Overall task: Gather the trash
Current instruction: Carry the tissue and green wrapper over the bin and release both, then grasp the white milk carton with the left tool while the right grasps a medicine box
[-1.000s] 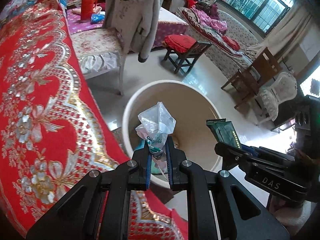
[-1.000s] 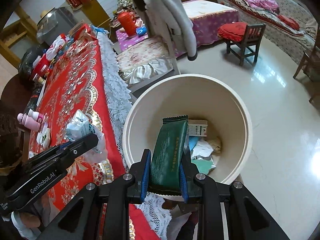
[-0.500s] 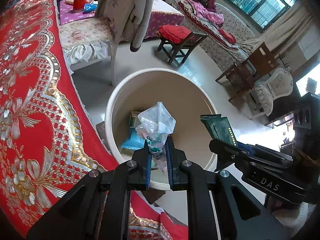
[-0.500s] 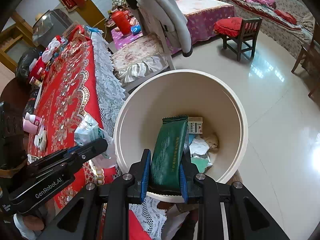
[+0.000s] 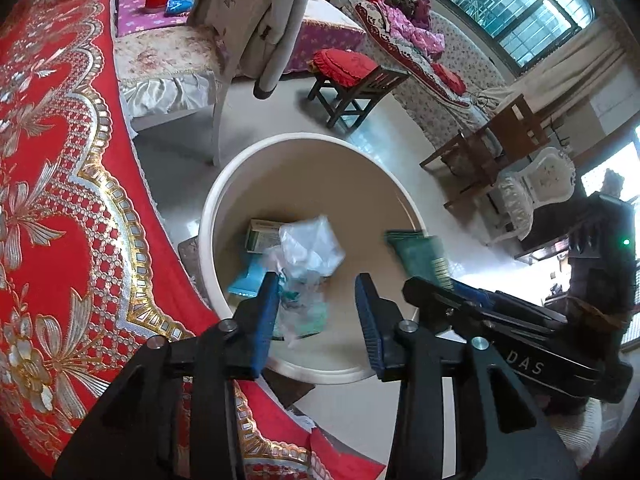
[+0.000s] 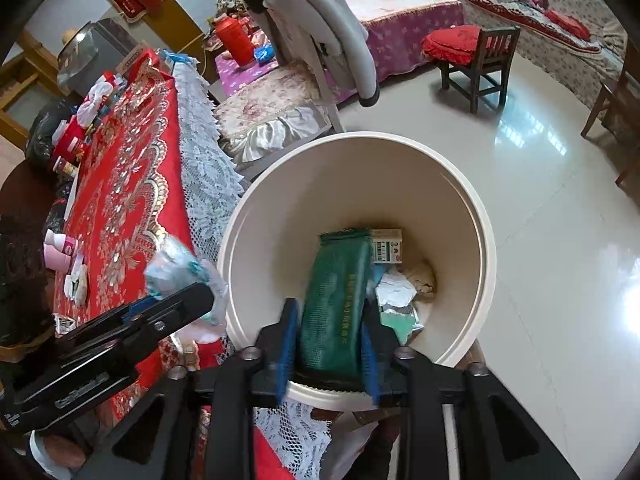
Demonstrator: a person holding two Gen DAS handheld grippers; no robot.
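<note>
The clear plastic bag (image 5: 306,254), blurred, sits between the spread fingers of the left gripper (image 5: 316,312), against the left pad and clear of the right one, above the open mouth of the cream bin (image 5: 224,184). The green wrapper (image 6: 336,304) stands upright between the right gripper's (image 6: 330,344) narrowly parted pads; whether they press it I cannot tell. The bin stands just beside the red tablecloth's (image 5: 52,208) edge.

A lived-in home: a red gold-embroidered tablecloth (image 5: 52,200), a floral cushioned chair (image 5: 168,64), a small wooden stool with red cushion (image 6: 472,60), a barred window (image 5: 516,12).
</note>
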